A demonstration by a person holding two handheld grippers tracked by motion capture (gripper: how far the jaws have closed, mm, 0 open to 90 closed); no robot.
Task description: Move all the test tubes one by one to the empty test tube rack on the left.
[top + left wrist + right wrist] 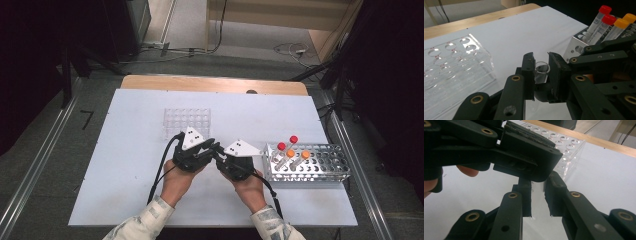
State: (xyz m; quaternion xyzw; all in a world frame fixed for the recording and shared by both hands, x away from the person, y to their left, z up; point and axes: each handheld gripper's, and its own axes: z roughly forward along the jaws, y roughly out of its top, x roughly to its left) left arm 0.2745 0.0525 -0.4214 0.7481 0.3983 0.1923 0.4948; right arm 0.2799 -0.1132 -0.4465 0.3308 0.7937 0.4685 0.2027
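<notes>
High view shows a white tabletop with a clear rack toward its far edge and a metal rack of capped tubes near its right edge. Mid-table, the left gripper and right gripper meet, both pinching one clear uncapped tube.

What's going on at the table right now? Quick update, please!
Both grippers meet mid-table, left gripper and right gripper shut on one clear tube. Metal rack and clear rack stand apart. Nothing blocking.
</notes>
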